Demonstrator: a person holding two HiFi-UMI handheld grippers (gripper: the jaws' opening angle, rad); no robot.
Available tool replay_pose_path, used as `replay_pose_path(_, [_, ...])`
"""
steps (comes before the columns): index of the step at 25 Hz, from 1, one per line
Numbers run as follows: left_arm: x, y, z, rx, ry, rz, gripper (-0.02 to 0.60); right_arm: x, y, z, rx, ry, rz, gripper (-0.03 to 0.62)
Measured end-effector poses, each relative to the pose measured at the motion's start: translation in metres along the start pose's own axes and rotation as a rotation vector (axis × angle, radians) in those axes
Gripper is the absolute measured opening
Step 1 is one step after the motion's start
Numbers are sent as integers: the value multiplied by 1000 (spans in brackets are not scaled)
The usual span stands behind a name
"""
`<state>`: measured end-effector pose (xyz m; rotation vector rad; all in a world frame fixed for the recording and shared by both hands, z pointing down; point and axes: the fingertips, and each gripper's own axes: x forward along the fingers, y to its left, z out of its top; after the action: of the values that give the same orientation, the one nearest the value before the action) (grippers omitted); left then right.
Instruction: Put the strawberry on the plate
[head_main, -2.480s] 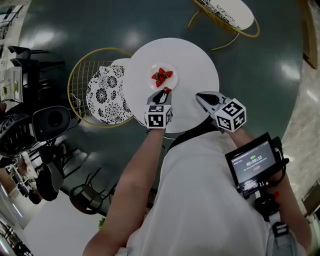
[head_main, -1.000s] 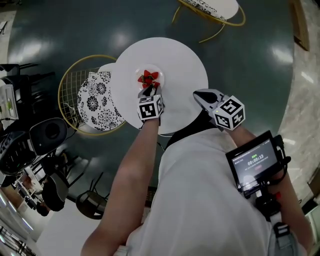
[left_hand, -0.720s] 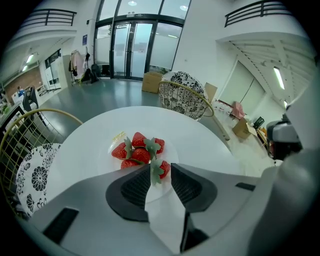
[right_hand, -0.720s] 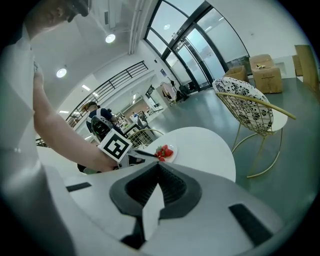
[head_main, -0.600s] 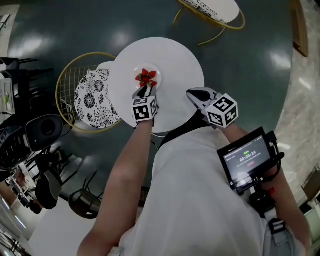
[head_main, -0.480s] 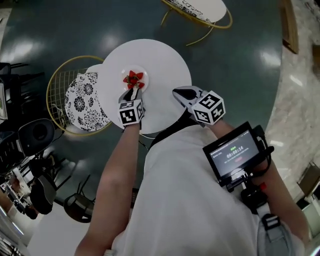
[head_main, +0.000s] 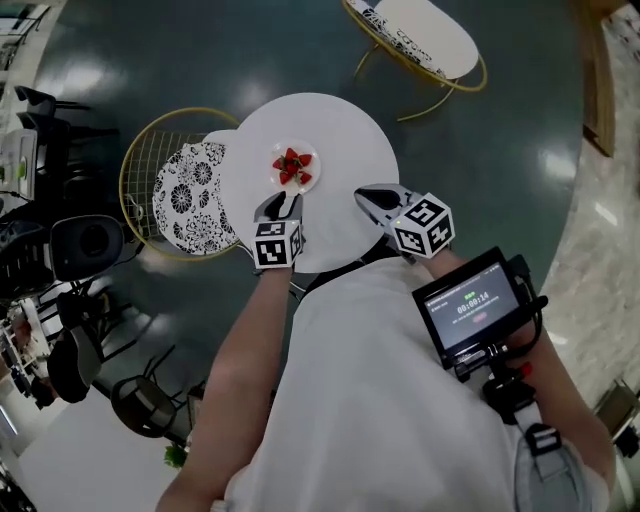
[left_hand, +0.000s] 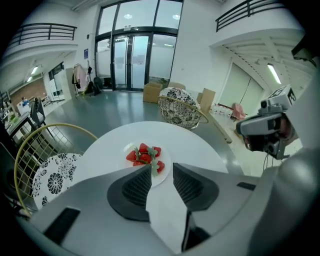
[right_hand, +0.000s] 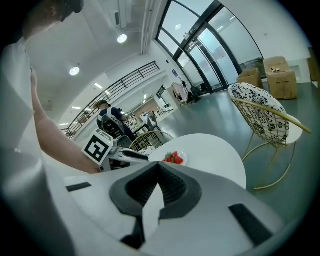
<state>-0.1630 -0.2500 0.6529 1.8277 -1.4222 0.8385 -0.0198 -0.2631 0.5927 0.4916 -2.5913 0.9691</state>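
Since a second ago the left tongs (head_main: 281, 203) have drawn back off the plate (head_main: 313, 160) toward the person, and they now hang over bare worktop (head_main: 345, 140) at the plate's 6 o'clock. Their jaws are opening, well apart, with only white worktop (left_hand: 200, 145) showing in the gap.

The round worktop is the largest thing in the head view. Its 6 o'clock edge is cut off by the person's white shirt (head_main: 400, 400) and both forearms. At its 9 o'clock a wire chair (head_main: 190, 195) with a black-and-white patterned cushion sits partly tucked under the rim. A second chair (head_main: 420, 35) stands well apart at 1 o'clock, cropped by the top of the picture. Dark camera gear (head_main: 85, 245) crowds the 9 o'clock border and is too dim to make out. A small screen (head_main: 470, 310) rides by the right forearm.

The right tongs (head_main: 362, 192) hover over the worktop's 5 o'clock edge, jaw tips pressed together on nothing, as the right gripper view (right_hand: 158, 167) shows.

The strawberries (head_main: 291, 167) lie bunched on the plate, just left of the worktop's centre. Their number is hard to tell. In the left gripper view the left tongs (left_hand: 161, 167) cover the plate's (left_hand: 167, 162) near rim, while the strawberries (left_hand: 144, 155) show just past the left jaw tip.
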Motion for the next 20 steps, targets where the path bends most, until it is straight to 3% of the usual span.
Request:
replay_pose_path(3, [-14,-4,2,-8,-34,-1,137,1,2,5,-12,3,9,6])
replay_pose_path(9, [-50,2,5,-43,-124,21,21,8,12,15,-58,4,29,6])
replay_pose_path(15, [-92,-7,3,-106,-261,-109,6,10,43,32,-117,-31,43,6])
replay_pose_path(20, [-120,-9,-11,-132,-330,-136,6,3,70,34,-153,-61,41,6])
